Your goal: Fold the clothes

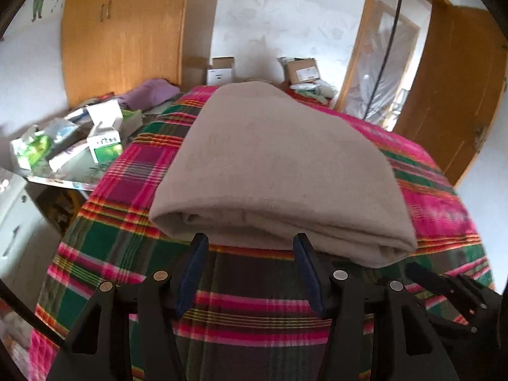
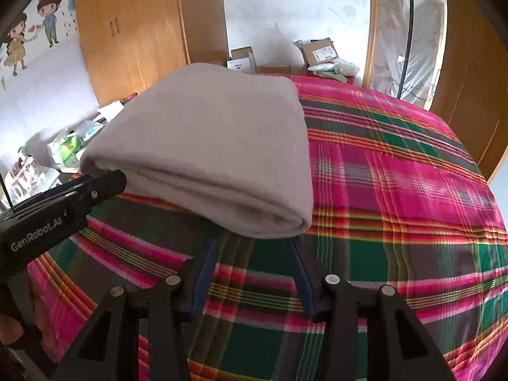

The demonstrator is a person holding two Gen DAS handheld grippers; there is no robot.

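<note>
A beige garment (image 1: 270, 165) lies folded into a thick rectangle on the plaid bed cover (image 1: 254, 311). Its layered near edge faces both cameras. My left gripper (image 1: 250, 239) is open, its blue-padded fingers just short of that near edge with nothing between them. In the right wrist view the same folded garment (image 2: 216, 146) sits to the upper left. My right gripper (image 2: 254, 244) is open too, tips close to the garment's near right corner, empty. The left gripper's black body (image 2: 63, 203) shows at the left of that view, next to the garment's near left corner.
A side table (image 1: 63, 171) left of the bed carries green and white cartons and bags. A purple cloth (image 1: 149, 93) lies behind it. Cardboard boxes (image 1: 301, 70) stand past the bed's far end. A wooden wardrobe (image 1: 123, 35) and a door (image 1: 454, 95) flank the room.
</note>
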